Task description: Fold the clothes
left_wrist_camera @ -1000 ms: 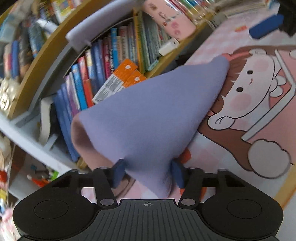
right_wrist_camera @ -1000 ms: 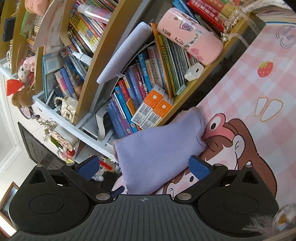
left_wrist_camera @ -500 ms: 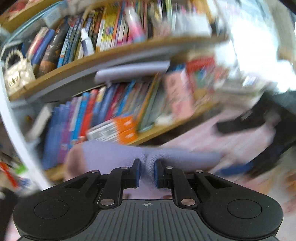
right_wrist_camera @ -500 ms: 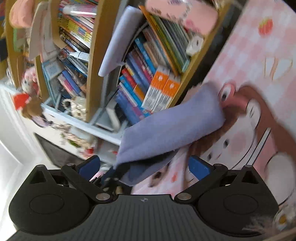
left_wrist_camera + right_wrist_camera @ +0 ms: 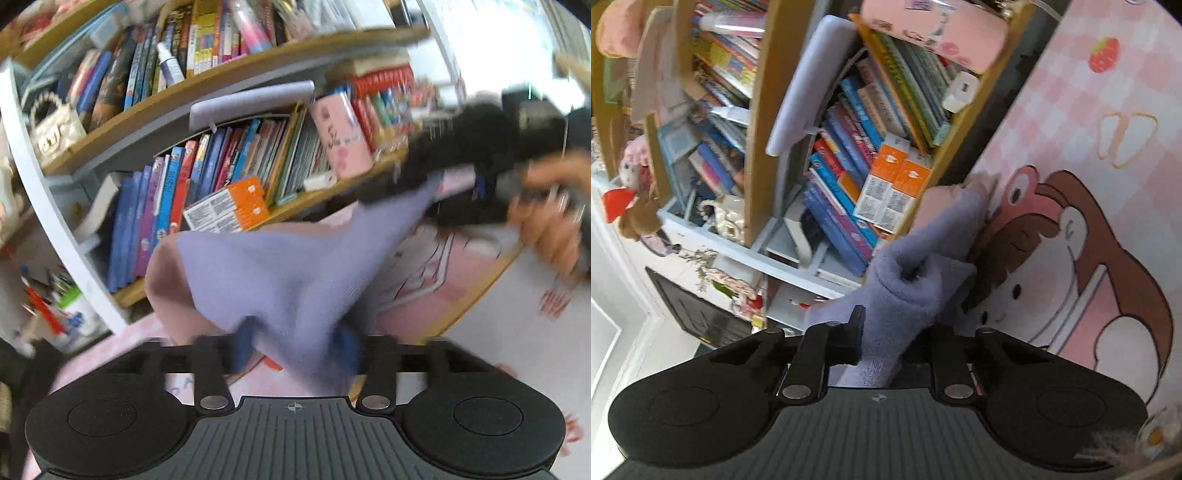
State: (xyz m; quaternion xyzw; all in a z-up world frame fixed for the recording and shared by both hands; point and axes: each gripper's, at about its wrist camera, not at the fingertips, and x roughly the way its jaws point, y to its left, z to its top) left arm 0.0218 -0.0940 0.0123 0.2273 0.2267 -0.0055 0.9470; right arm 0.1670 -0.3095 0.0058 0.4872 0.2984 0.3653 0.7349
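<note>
A: One lilac fleece garment (image 5: 280, 280), lifted between both grippers above the pink cartoon desk mat (image 5: 1071, 155), beside the bookshelf (image 5: 236, 92).

B: Who holds what?

A: The left gripper (image 5: 295, 347) has its blue pads spread, cloth draped through the gap; whether it pinches anything I cannot tell, the view is blurred. The right gripper (image 5: 894, 343) is clenched on a bunched end.

B: Progress?

A: Early to middle, I judge. A pinkish lining shows at one turned edge, yet no flat, squared fold lies on the mat; laying down and folding remain.

Matte black ribbed hand-held gripper (image 5: 295, 350) bodies, silver pivot screws, blue finger pads (image 5: 345, 347).
</note>
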